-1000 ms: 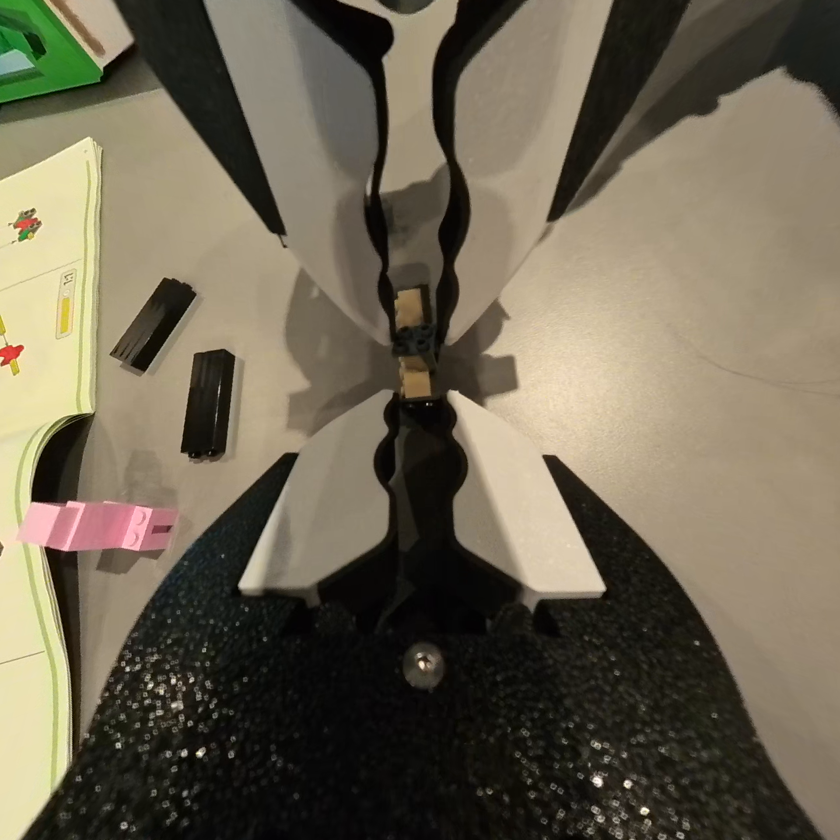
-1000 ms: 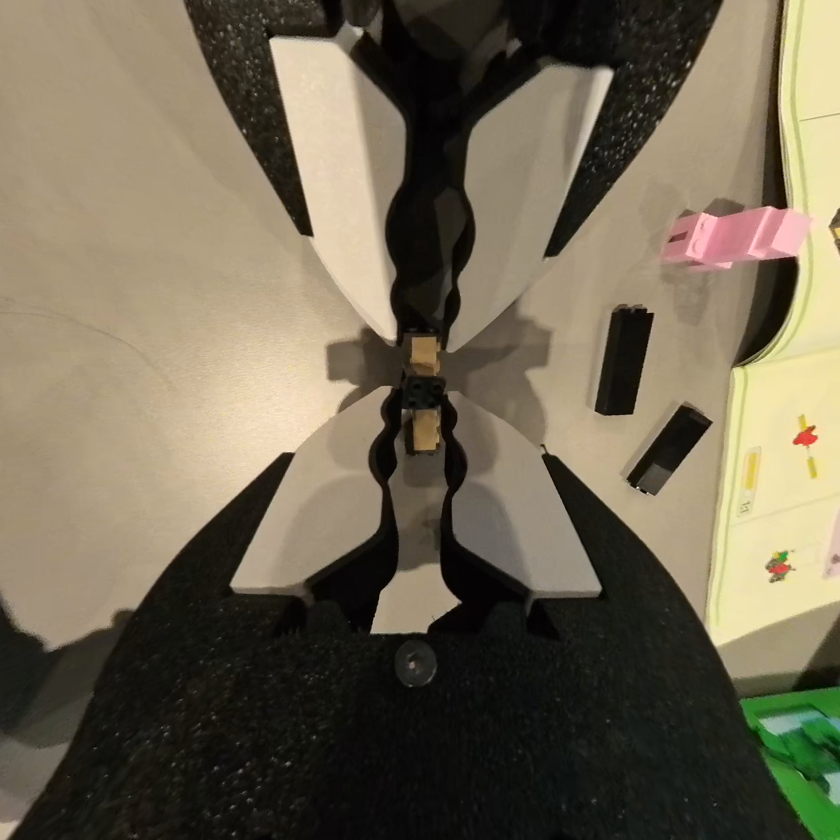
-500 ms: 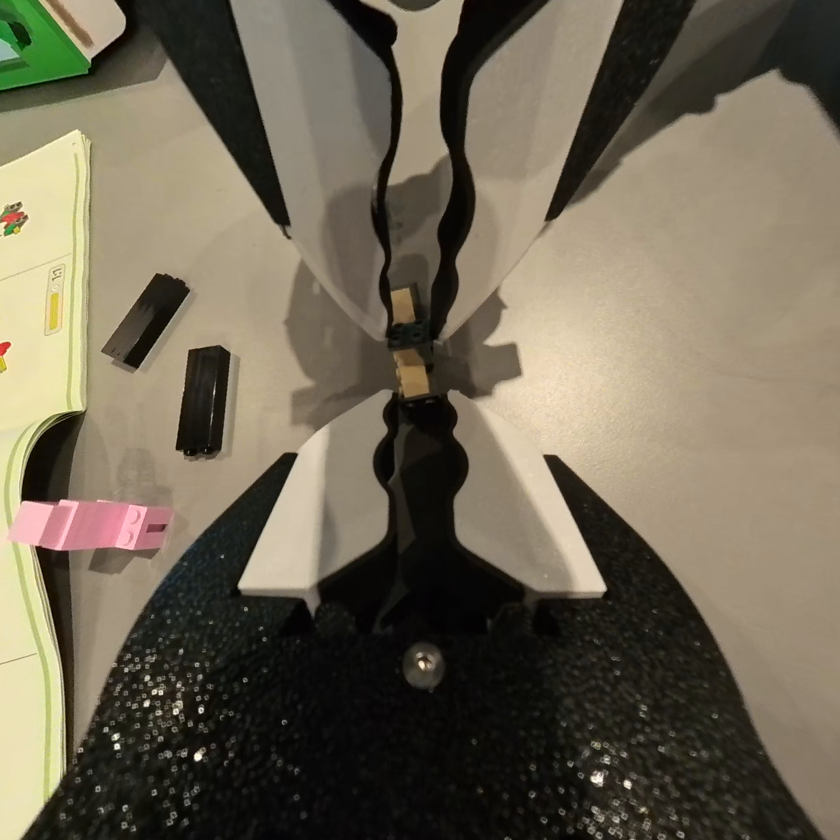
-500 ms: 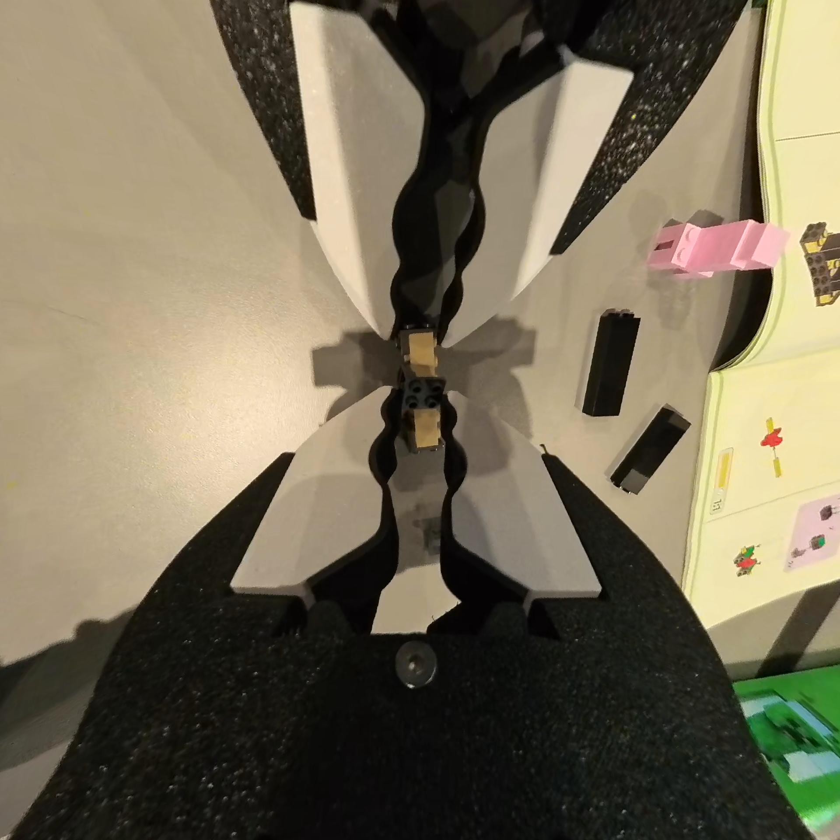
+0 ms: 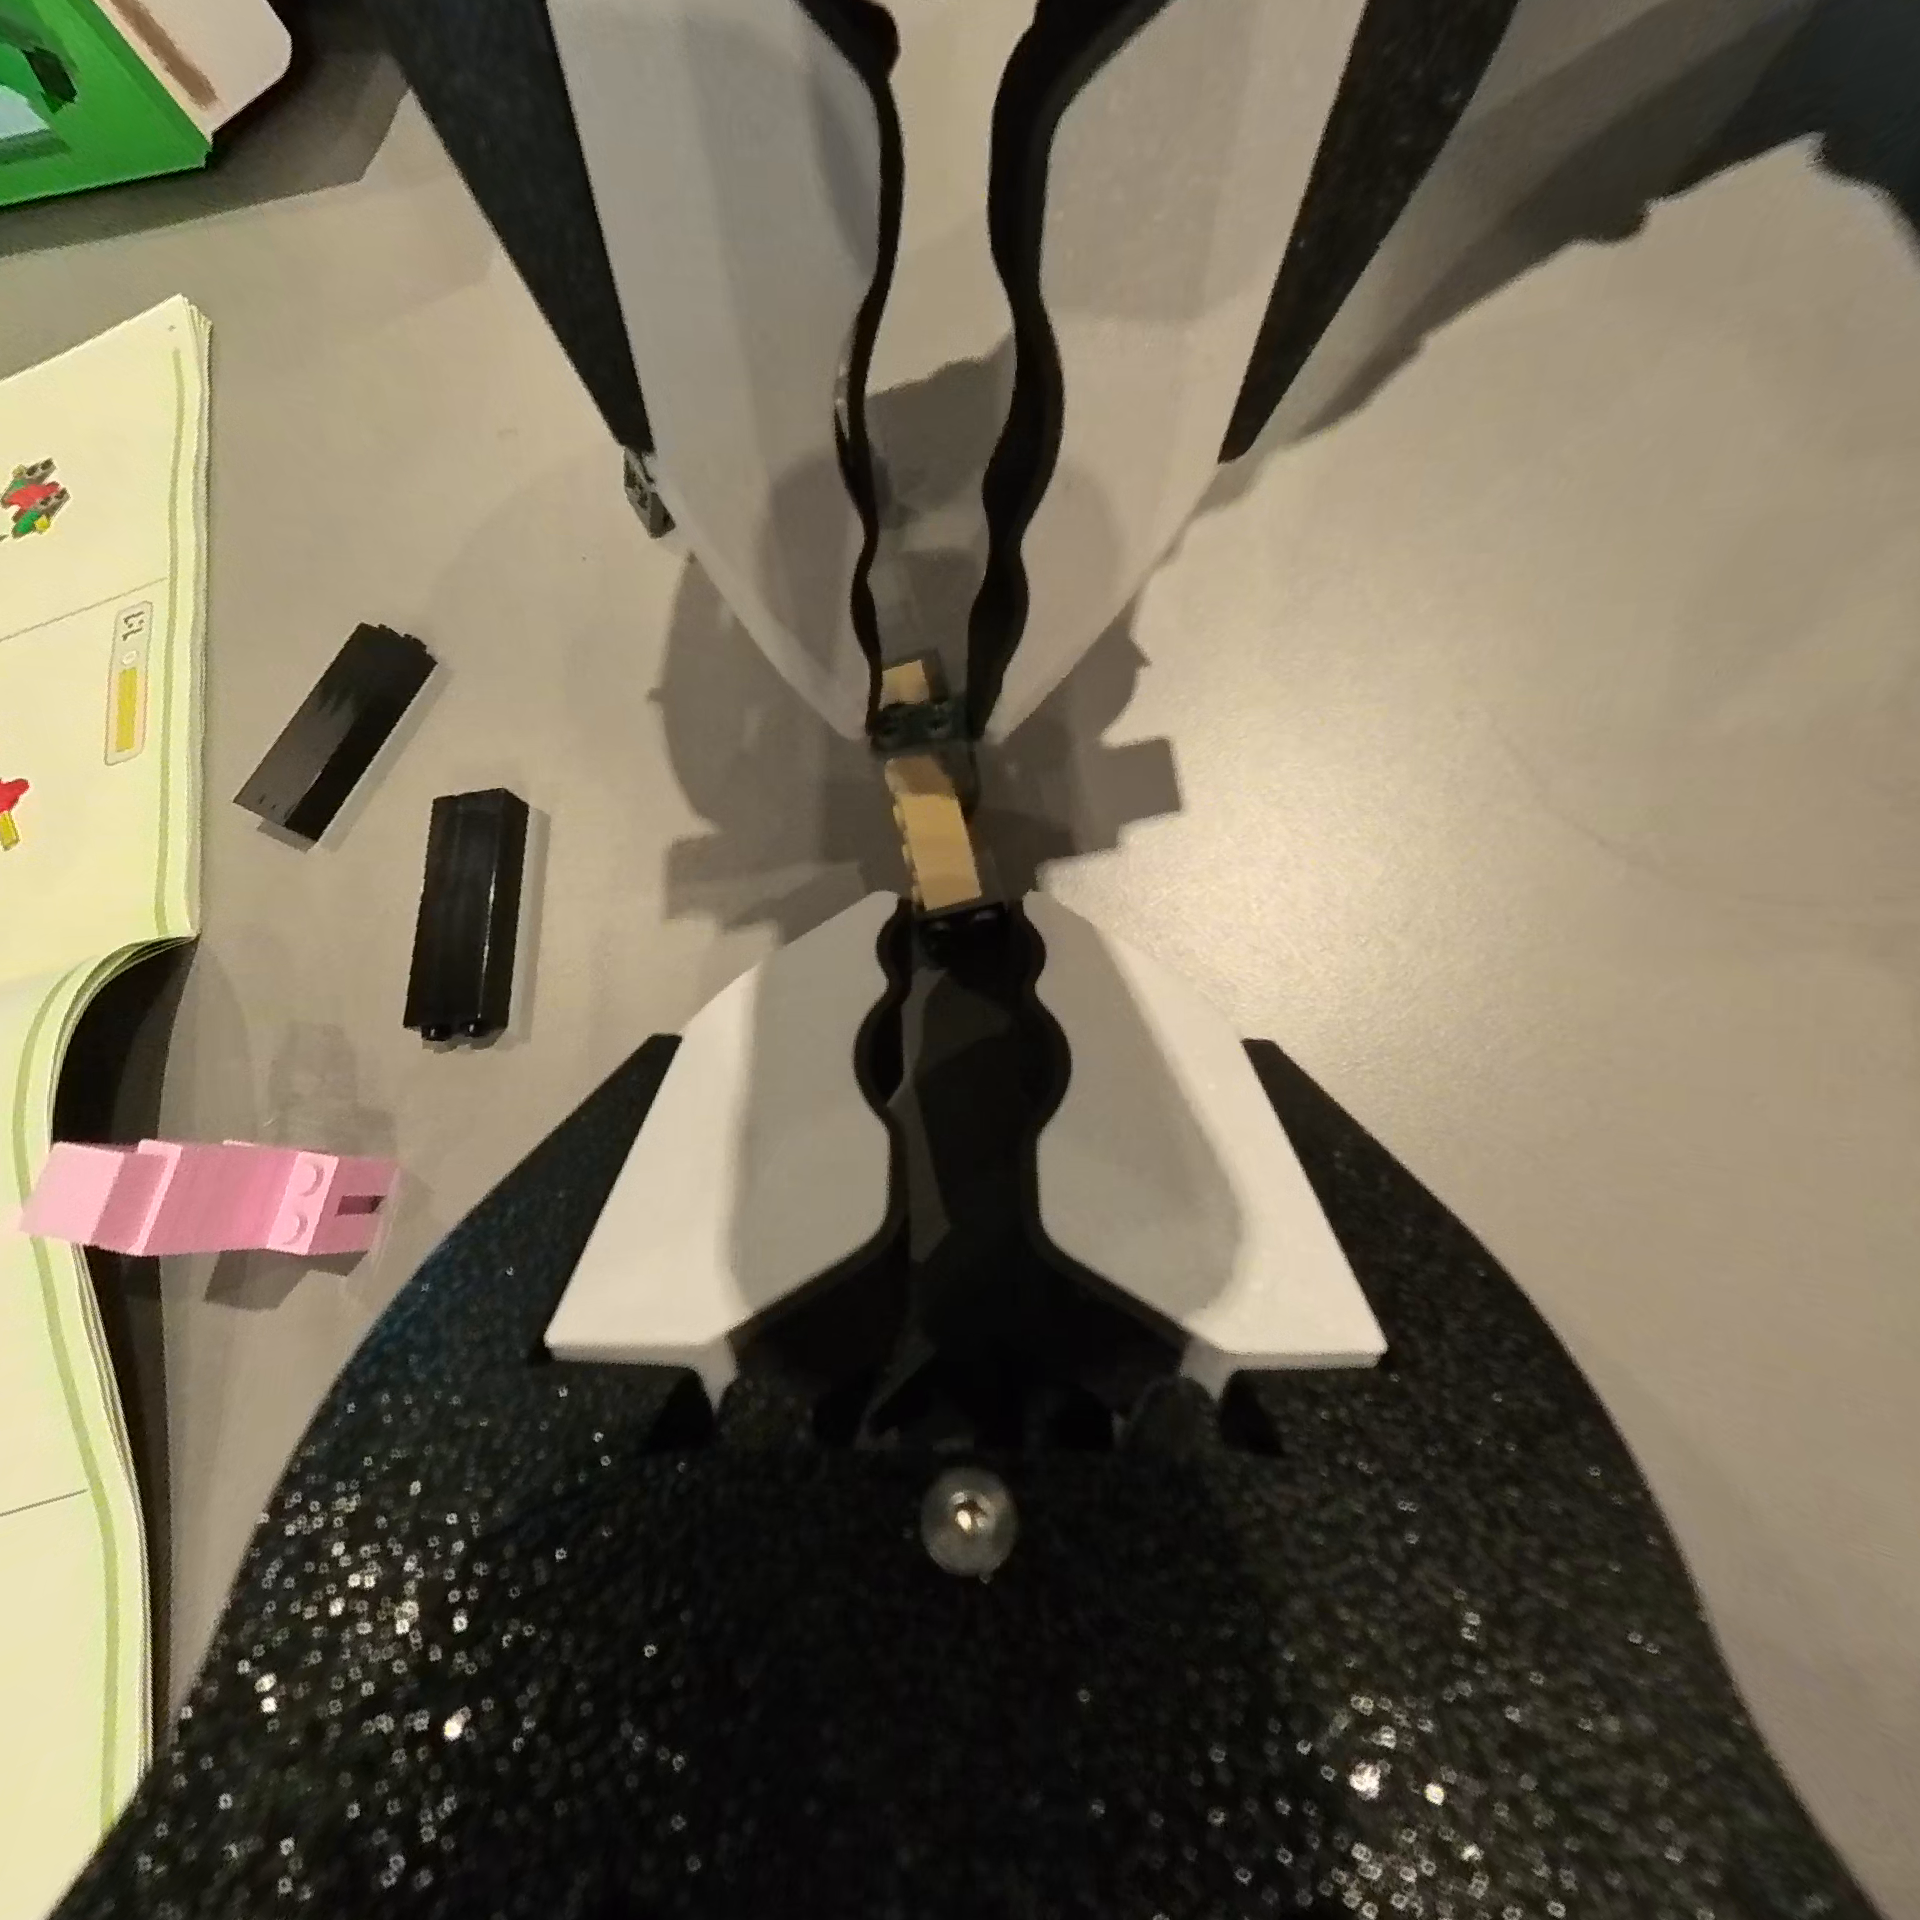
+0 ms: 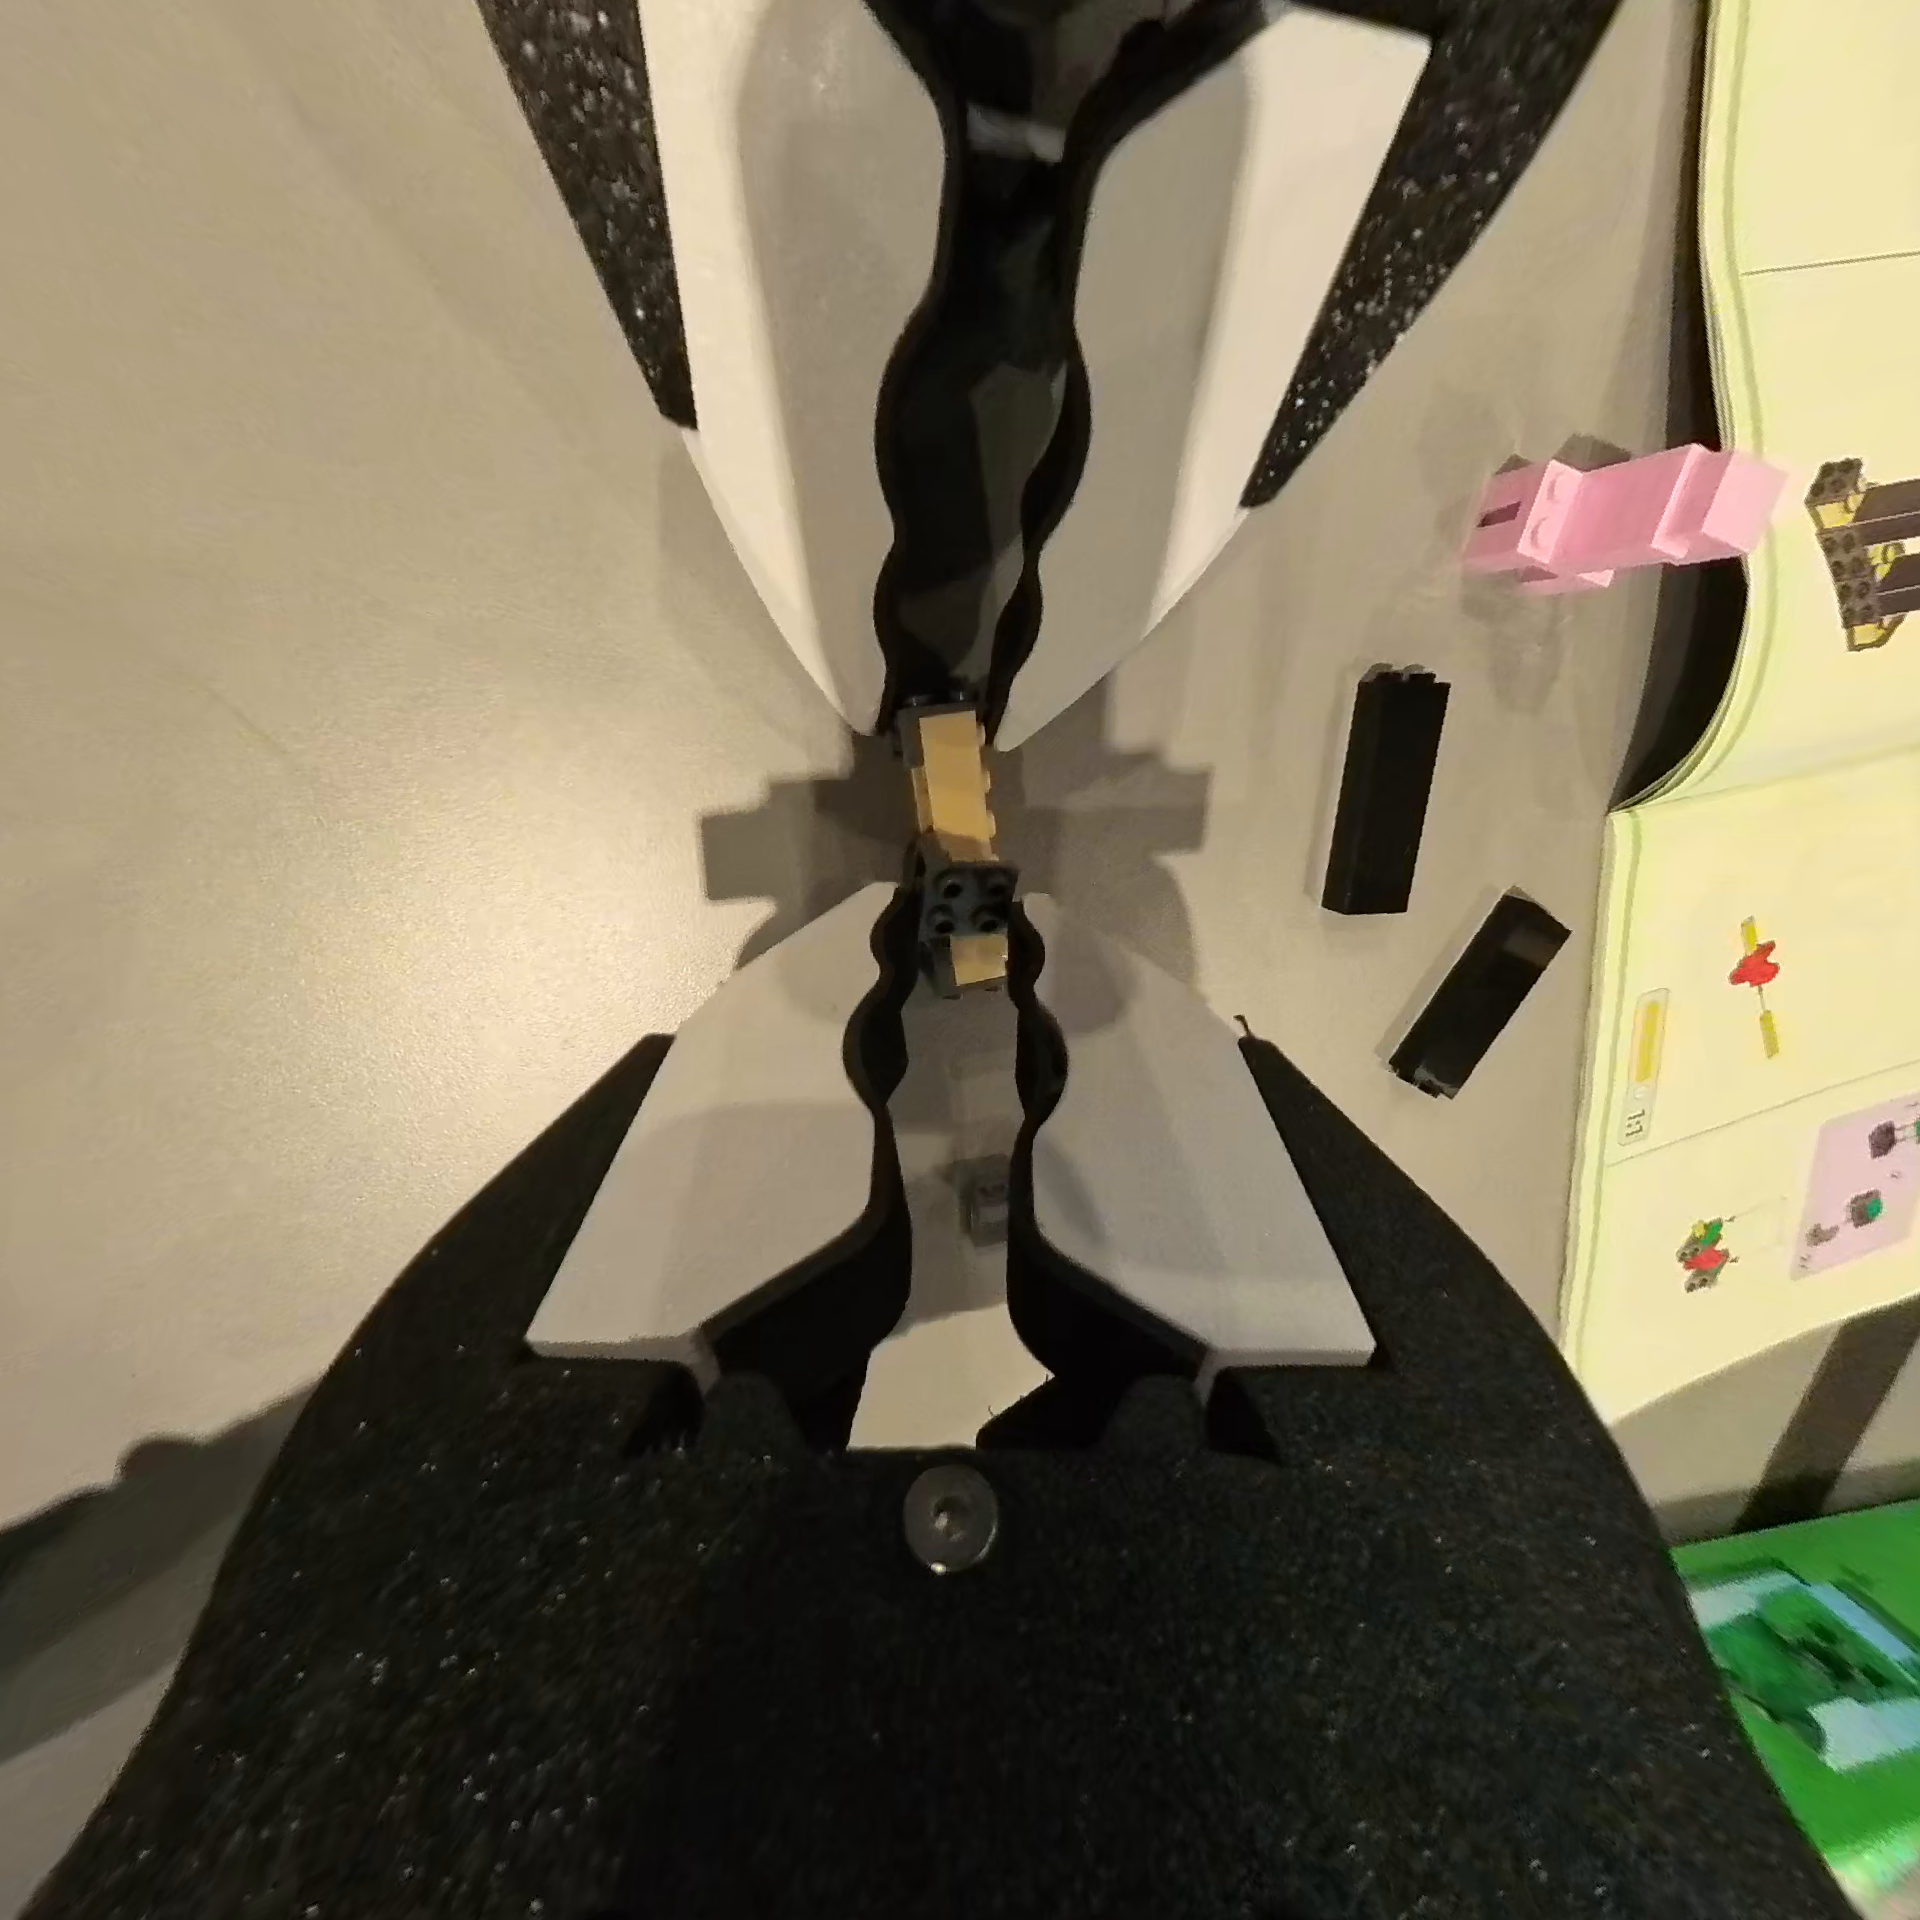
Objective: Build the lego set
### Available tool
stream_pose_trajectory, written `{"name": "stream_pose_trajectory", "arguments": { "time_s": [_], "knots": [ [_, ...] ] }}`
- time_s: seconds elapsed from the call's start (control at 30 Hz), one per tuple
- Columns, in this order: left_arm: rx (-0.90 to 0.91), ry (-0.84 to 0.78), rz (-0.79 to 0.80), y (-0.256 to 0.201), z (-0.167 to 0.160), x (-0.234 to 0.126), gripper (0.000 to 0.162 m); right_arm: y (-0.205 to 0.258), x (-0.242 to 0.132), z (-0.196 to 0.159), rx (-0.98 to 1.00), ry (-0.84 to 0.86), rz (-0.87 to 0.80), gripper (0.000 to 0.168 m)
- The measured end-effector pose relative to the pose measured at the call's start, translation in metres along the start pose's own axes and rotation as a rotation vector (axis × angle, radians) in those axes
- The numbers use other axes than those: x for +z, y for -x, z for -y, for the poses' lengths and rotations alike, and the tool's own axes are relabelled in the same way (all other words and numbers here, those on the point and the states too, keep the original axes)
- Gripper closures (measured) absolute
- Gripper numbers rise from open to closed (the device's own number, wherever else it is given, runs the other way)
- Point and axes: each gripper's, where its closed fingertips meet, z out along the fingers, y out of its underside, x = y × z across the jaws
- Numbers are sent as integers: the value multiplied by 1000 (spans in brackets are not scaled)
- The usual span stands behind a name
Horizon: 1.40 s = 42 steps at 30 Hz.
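Observation:
A small tan-and-black lego assembly (image 5: 938,840) hangs above the grey table between my two grippers, which meet tip to tip. My left gripper (image 5: 961,923) is shut on its black end. My right gripper (image 6: 964,914) is shut on the other end, a black studded brick (image 6: 966,896) with a tan piece under it. In the right wrist view the tan middle (image 6: 951,781) runs slightly tilted from that brick to the left gripper's tips (image 6: 940,717). In the left wrist view the right gripper (image 5: 920,727) comes in from the top. I cannot tell whether the two halves are joined.
Two long black bricks (image 5: 338,732) (image 5: 468,930) lie left of the grippers, with a pink pig build (image 5: 208,1210), an open instruction booklet (image 5: 94,623) and a green box (image 5: 94,104) beyond. A small grey piece (image 6: 982,1210) lies on the table under my right gripper. Left and right tips are no more than a few centimetres apart.
The gap between the two grippers' tips has widened, so more of the tan middle shows, and the assembly now sits slightly tilted. Both grippers stay shut.

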Motion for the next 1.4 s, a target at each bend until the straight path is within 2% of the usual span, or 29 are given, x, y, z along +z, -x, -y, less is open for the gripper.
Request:
{"name": "stream_pose_trajectory", "arguments": {
  "time_s": [0.63,0.93,1.2,1.4],
  "knots": [
    [-1,0,-2,0,0,0,145,-5,0,5,-26,-45,-90,147],
    [-3,1,-3,0,0,0,145,-1,-3,11,-99,-77,-118,161],
    [-5,1,-6,-1,0,0,146,2,0,12,-140,-66,-123,161],
    [-6,1,-7,-1,0,0,146,3,2,11,-263,1,-222,161]
  ]
}}
